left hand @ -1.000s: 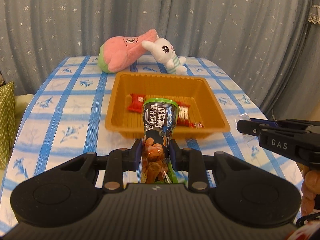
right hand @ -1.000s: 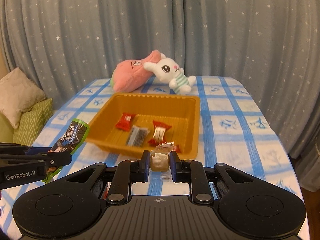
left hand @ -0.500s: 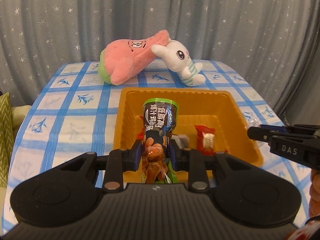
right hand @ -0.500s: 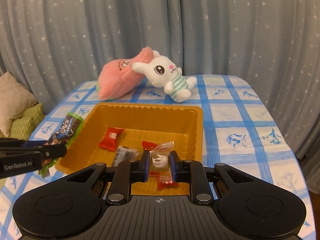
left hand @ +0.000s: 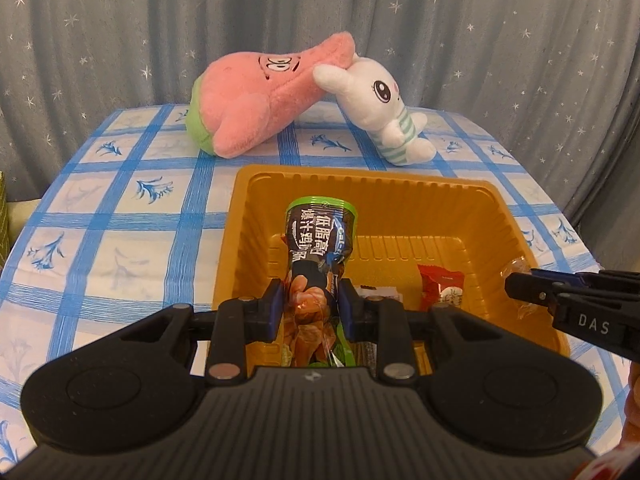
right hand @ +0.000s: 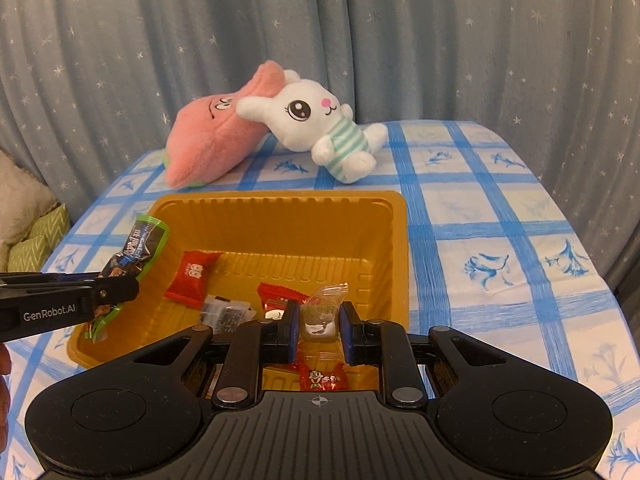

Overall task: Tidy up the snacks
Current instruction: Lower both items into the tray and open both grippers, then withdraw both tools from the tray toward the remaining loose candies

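The left gripper [left hand: 311, 304] is clamped on a dark green-edged foil snack packet [left hand: 318, 252], the right gripper [right hand: 319, 330] on a small clear-wrapped sweet [right hand: 320, 312], both above the ribbed orange plastic tray [right hand: 280, 210] ahead.

Dark green-edged snack pack [left hand: 320, 248] and clear candy wrapper [right hand: 322, 312] pinched above orange tray [right hand: 400, 248] holding 3 red packets [right hand: 192, 276]

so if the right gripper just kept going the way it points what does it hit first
Probably the red snack packets on the floor of the orange tray, just ahead of the right gripper and its clear candy; depth is uncertain.
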The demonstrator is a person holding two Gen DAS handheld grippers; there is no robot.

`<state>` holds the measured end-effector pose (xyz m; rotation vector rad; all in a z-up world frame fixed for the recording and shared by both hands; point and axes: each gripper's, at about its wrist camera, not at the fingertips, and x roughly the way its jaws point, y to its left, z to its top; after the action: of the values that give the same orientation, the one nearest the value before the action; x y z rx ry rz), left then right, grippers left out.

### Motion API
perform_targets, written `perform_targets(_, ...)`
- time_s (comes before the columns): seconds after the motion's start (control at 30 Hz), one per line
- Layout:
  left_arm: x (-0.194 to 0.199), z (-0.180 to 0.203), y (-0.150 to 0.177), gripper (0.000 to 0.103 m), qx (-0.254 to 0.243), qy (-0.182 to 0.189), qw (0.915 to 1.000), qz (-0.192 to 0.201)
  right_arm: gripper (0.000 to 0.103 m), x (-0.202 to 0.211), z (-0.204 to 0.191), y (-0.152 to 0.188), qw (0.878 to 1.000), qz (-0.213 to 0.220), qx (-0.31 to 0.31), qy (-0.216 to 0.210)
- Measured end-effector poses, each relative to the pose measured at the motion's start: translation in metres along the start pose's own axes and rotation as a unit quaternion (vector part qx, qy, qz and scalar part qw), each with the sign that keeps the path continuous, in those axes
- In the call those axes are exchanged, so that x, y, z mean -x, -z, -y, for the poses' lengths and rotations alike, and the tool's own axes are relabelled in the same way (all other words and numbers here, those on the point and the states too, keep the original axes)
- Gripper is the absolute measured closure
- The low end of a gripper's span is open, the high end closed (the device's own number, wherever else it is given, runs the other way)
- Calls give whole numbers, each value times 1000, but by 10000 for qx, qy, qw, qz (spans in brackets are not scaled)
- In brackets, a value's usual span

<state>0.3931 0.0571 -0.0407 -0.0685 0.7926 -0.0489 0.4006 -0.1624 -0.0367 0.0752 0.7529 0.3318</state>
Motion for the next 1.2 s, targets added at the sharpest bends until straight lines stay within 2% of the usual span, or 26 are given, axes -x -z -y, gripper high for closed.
perform_targets(0.23,-14,-1,2,76,93,-27,9999,-24,82,-6,0,2,10000,-42,7,28)
perform_targets(0.3,-16,-3,5,73,146,-52,9998,-82,82,-6,0,2,10000,-46,-9,24)
perform_targets(0.7,11,-15,18,73,303,19,9995,77,82,-3,-5,4,10000,-27,-30,-46)
perform_targets(0.83,22,-16,21,73,339,65,9993,146,82,-2,-7,1,9994,-4,-94,-319)
perform_targets(0.9,30,-16,23,70,357,52,9992,187,70,2,-5,0,9992,39,-183,-352)
perform_targets(0.93,35,-16,25,68,367,55,9991,206,51,6,-4,0,9991,112,-241,-334)
perform_targets(0.97,40,-17,28,67,376,54,9990,223,41,10,-1,0,9988,183,-324,-323)
perform_targets(1.2,80,-12,52,59,478,-14,9985,254,41,50,14,17,9975,215,-651,-167)
